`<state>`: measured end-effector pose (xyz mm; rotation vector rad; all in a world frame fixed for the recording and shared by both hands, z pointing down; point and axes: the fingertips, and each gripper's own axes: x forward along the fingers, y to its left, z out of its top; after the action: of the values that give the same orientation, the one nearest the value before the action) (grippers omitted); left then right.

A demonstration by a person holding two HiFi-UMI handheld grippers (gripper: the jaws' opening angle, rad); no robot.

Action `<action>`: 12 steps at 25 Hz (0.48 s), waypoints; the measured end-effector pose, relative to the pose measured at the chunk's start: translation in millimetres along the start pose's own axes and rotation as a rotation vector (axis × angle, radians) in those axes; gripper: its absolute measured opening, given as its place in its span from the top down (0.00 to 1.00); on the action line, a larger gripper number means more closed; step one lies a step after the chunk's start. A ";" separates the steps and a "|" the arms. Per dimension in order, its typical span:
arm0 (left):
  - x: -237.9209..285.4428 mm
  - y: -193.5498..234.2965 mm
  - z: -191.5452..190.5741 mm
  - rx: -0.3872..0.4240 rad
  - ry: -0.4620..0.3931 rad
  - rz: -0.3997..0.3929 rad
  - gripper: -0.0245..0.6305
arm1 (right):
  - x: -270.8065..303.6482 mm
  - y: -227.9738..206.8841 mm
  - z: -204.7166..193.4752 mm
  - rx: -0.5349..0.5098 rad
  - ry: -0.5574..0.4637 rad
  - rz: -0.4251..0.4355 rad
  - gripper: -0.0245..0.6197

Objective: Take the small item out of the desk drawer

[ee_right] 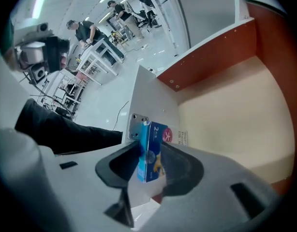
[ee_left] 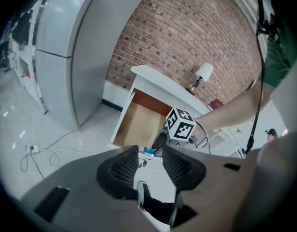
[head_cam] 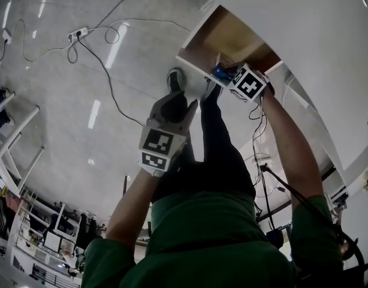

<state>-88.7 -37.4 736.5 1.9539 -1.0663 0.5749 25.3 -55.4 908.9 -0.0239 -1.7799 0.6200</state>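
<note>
A small blue box stands upright at the front of the open desk drawer, against the inside of its white front panel. My right gripper points steeply down into the drawer, and the box sits between its wide-set fingers; I see no clear squeeze on it. The head view shows the right gripper at the blue box in the drawer. My left gripper hangs in front of the drawer over the floor. Its jaws stand apart with nothing between them.
The white desk top overhangs the drawer, with a lamp on it before a brick wall. My shoe is by the drawer front. A power strip and cables lie on the floor. White racks stand at left.
</note>
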 end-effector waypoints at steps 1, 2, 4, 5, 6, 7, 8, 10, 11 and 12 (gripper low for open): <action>0.6 -0.5 -0.2 -0.002 -0.001 -0.001 0.74 | 0.3 -1.2 -1.0 0.017 -0.003 0.005 0.74; 1.4 -1.2 -0.4 -0.004 -0.002 -0.001 0.74 | 0.4 -2.3 -2.1 0.034 -0.007 0.009 0.74; 3.1 -2.5 0.4 -0.003 -0.003 -0.001 0.74 | 0.3 -3.8 -3.7 0.050 -0.014 0.004 0.73; 3.6 -2.6 1.4 -0.002 -0.003 -0.001 0.74 | -0.2 -3.9 -3.7 0.046 -0.013 -0.007 0.72; 3.8 -2.6 2.7 0.000 -0.004 -0.001 0.74 | -1.1 -3.4 -3.2 0.036 -0.008 -0.023 0.72; 3.8 -2.5 4.2 0.002 -0.004 -0.001 0.74 | -2.2 -2.5 -2.5 0.019 0.000 -0.044 0.72; 3.5 -2.8 5.6 0.004 -0.006 -0.002 0.74 | -3.0 -1.5 -2.3 -0.004 0.012 -0.072 0.72; 2.7 -4.4 7.8 0.009 -0.008 -0.004 0.74 | -3.8 0.3 -2.1 -0.054 0.031 -0.135 0.73; 2.4 -5.6 8.9 0.013 -0.009 -0.004 0.74 | -4.4 1.4 -1.6 -0.074 0.035 -0.166 0.74; 2.2 -6.8 10.2 0.016 -0.009 -0.004 0.74 | -5.2 2.3 -1.4 -0.087 0.036 -0.195 0.77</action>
<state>-81.8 -44.8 729.4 1.9744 -1.0659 0.5745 27.5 -54.6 903.6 0.0782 -1.7481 0.3992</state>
